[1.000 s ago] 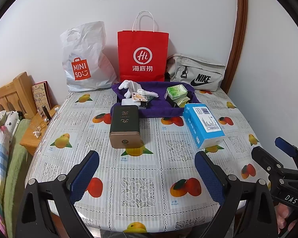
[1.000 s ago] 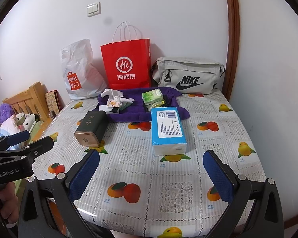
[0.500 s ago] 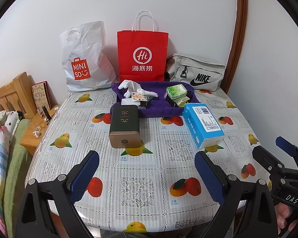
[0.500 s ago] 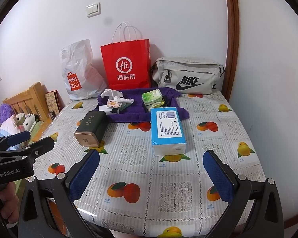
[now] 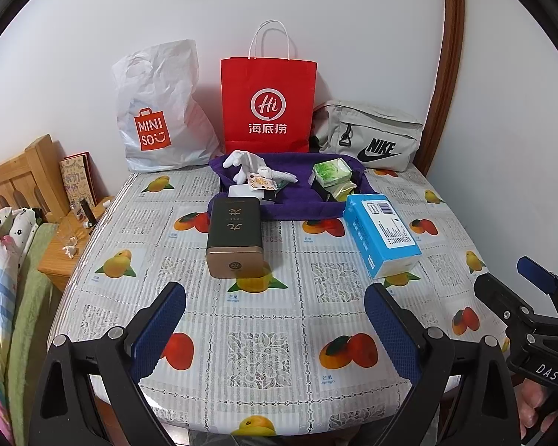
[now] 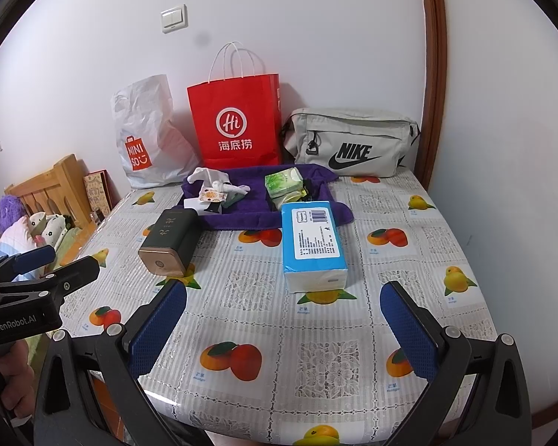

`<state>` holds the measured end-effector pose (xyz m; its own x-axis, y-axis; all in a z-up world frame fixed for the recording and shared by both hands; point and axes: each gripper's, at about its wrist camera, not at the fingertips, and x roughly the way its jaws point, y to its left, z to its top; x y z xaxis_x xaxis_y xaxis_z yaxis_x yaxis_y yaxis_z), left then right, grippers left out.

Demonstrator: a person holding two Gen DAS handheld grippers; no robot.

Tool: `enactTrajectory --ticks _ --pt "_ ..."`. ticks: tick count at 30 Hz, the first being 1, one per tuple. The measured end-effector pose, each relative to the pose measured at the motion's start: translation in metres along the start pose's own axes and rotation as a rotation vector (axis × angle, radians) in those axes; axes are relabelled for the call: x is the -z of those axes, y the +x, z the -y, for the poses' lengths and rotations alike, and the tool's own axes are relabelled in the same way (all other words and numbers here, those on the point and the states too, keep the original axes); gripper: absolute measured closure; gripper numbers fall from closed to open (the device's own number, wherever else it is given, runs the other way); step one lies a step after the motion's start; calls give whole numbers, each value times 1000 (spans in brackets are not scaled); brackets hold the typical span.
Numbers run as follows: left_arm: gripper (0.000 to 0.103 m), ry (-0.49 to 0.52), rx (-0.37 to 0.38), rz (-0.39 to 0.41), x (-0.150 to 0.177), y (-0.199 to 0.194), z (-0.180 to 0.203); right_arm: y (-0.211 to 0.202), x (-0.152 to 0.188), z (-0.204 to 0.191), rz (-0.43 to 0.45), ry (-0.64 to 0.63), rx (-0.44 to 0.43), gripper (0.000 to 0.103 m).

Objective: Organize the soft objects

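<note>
A blue tissue pack point(image 5: 381, 236) point(image 6: 313, 245) lies on the fruit-print tablecloth point(image 5: 260, 349). Behind it a purple towel point(image 5: 297, 200) point(image 6: 253, 215) carries a white glove point(image 5: 249, 167), a green tissue packet point(image 5: 331, 174) point(image 6: 283, 183) and small items. A dark tin box point(image 5: 235, 238) point(image 6: 169, 241) lies left of centre. My left gripper point(image 5: 275, 327) is open and empty above the table's near edge, in front of the tin. My right gripper point(image 6: 282, 330) is open and empty, in front of the blue pack.
Against the back wall stand a white Miniso bag point(image 5: 160, 111), a red paper bag point(image 5: 268, 104) and a grey Nike bag point(image 5: 372, 137). A wooden bedside stand point(image 5: 67, 245) and bed lie to the left. A wall runs close along the right.
Both grippers have stayed almost still; the views shift only slightly. Nothing on the table has moved.
</note>
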<state>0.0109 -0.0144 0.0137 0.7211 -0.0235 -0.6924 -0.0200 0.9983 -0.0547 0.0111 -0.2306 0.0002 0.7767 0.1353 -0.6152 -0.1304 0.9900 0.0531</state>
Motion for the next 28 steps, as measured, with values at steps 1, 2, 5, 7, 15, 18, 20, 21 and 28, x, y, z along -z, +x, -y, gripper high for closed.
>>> enactTrajectory --ticks 1,2,5,7,15,18,20,21,28 --pt "6 0 0 0 0 0 0 0 0 0 0 0 -1 1" --pt "6 0 -2 -1 0 0 0 0 0 0 0 0 -3 1" --pt "6 1 -1 -1 0 0 -1 1 -1 0 1 -1 -3 1" --pt "6 1 -1 -1 0 0 -1 1 -1 0 2 -1 -4 1" --pt "6 2 -1 -1 0 1 -1 1 -1 0 2 1 -4 1" --pt "6 1 -1 -2 0 1 -1 1 0 0 3 0 -4 1" --pt "6 1 -1 -2 0 1 -1 2 -1 0 2 0 -6 1" --pt "6 1 -2 -3 0 1 -1 1 -1 0 1 0 -5 1" --pt "6 9 0 -4 1 5 -4 2 0 0 0 -1 -3 1"
